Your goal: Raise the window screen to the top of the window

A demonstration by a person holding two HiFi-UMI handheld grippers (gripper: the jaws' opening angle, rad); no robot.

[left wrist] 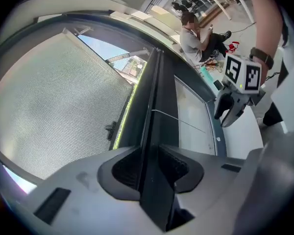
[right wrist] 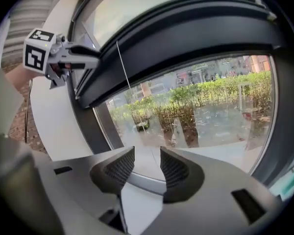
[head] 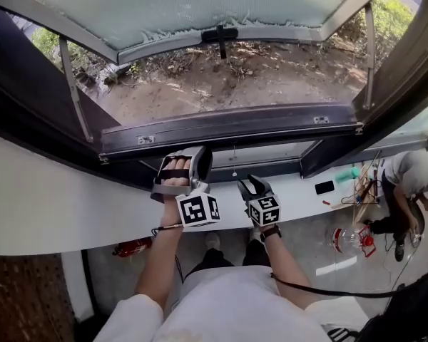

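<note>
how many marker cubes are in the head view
2. One marker cube sits on the left tongs, which clamp the dark rail; the second marker cube on the open right tongs. None looks hidden.

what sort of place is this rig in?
Probably an indoor lab or workshop at a ground-floor window: mesh window screen, dark window frame, a seated person among cables on the floor, bare soil outside.

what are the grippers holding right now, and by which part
The left gripper is shut on the screen's dark bar, toward its left end. The right gripper is open and holds nothing.
</note>
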